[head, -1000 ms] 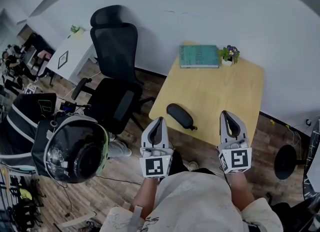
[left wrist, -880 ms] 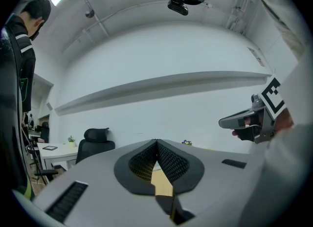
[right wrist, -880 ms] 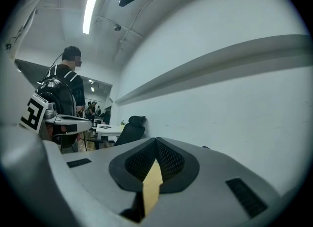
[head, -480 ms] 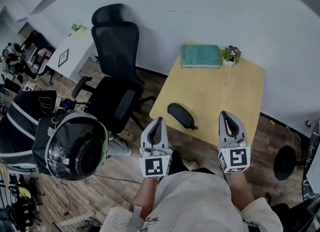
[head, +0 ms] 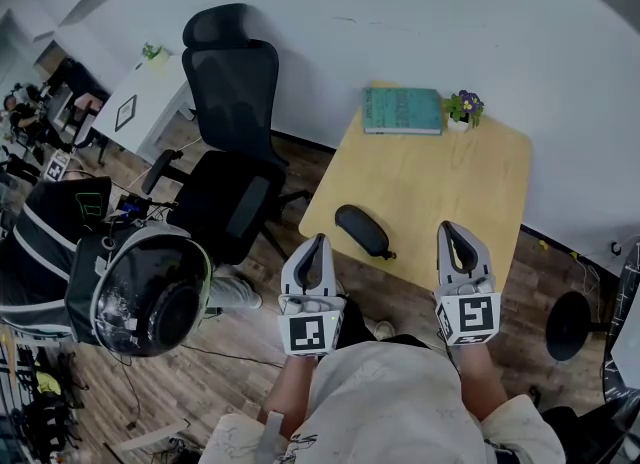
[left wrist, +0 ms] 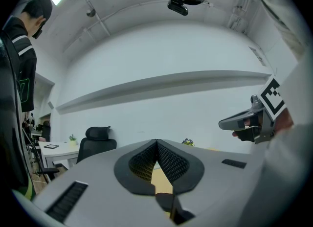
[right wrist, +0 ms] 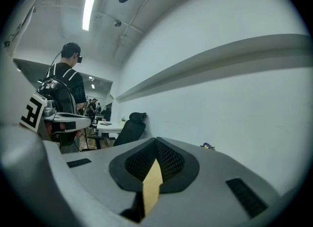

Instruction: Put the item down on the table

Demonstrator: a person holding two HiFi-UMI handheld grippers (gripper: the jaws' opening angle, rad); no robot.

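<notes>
One dark oblong case [head: 362, 231], the only candidate for the item, lies flat on the table [head: 470, 182]. It sits in the table's 7 o'clock corner, close to the near edge. Long axis runs roughly 10 to 4 o'clock in the head view, with a small tab or cord at the 4 o'clock end. Nothing touches it.

Left gripper [head: 319, 242]: jaws together, nothing between them. Its own view shows the pads meeting at the tip, with only a sliver of tabletop in the gap behind. It is held level just off the table's near-left edge. Right gripper [head: 451, 228]: jaws likewise closed and empty, level, tip over the near edge of the table.

Key relation: the case lies between the two grippers. It is at about 2 o'clock from the left tip and near it, and at about 9 o'clock from the right tip, further off. So the left hand is the nearer one.

Judgement: the put-down looks done, case at rest and both hands free of it. A re-grip would be easiest from the left, closing across the short width.

Further out: a teal book [head: 402, 111] and a small flower pot [head: 460, 108] sit at the table's 12 o'clock edge, well apart from the case. An office chair [head: 232, 152] stands at 9 o'clock of the table, and a second person [head: 150, 292] at 8 o'clock.
</notes>
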